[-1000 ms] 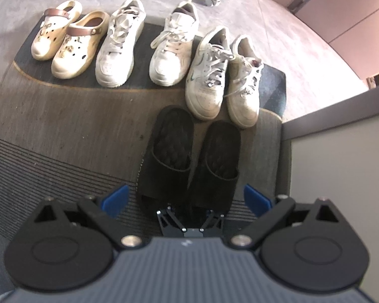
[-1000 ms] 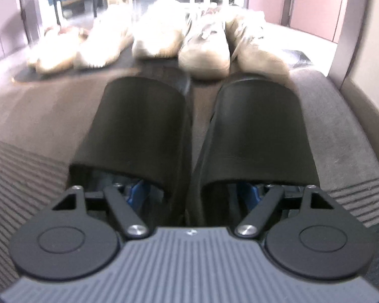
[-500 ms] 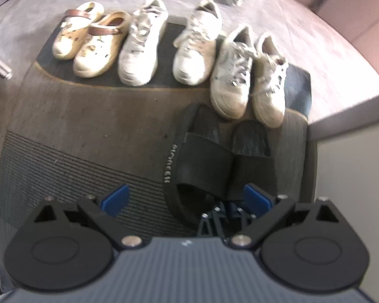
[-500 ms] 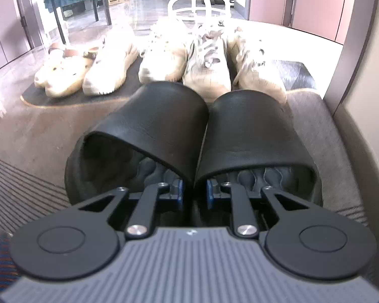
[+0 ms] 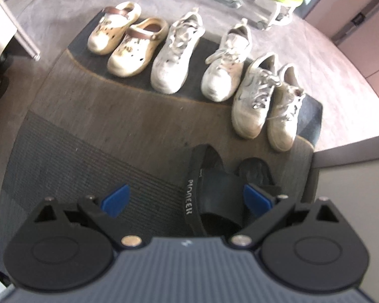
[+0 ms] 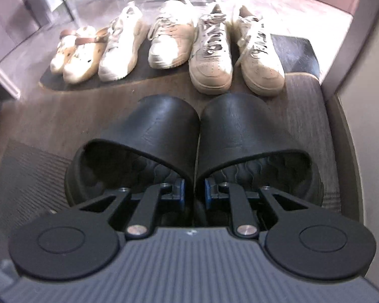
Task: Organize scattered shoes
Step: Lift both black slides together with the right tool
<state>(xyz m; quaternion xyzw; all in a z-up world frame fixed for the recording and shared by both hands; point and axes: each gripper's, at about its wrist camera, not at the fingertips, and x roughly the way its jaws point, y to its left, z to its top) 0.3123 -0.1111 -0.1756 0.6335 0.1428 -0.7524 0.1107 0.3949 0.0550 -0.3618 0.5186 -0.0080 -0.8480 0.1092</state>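
Slides (image 6: 197, 149), black, sit pinched together by their inner walls in the right gripper (image 6: 194, 194), heels hidden behind its body; left gripper (image 5: 187, 200) gapes wide, holding nothing.

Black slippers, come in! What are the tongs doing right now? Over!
Right tongs shut on the black slippers, pinching both inner edges together. Left tongs open, empty. Shoe row on the mat; nothing in the way.

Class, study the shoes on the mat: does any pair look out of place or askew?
Yes: the black slides, pinched together by the right gripper, sit apart, nearer than the row of clogs and sneakers, one tipped on edge.
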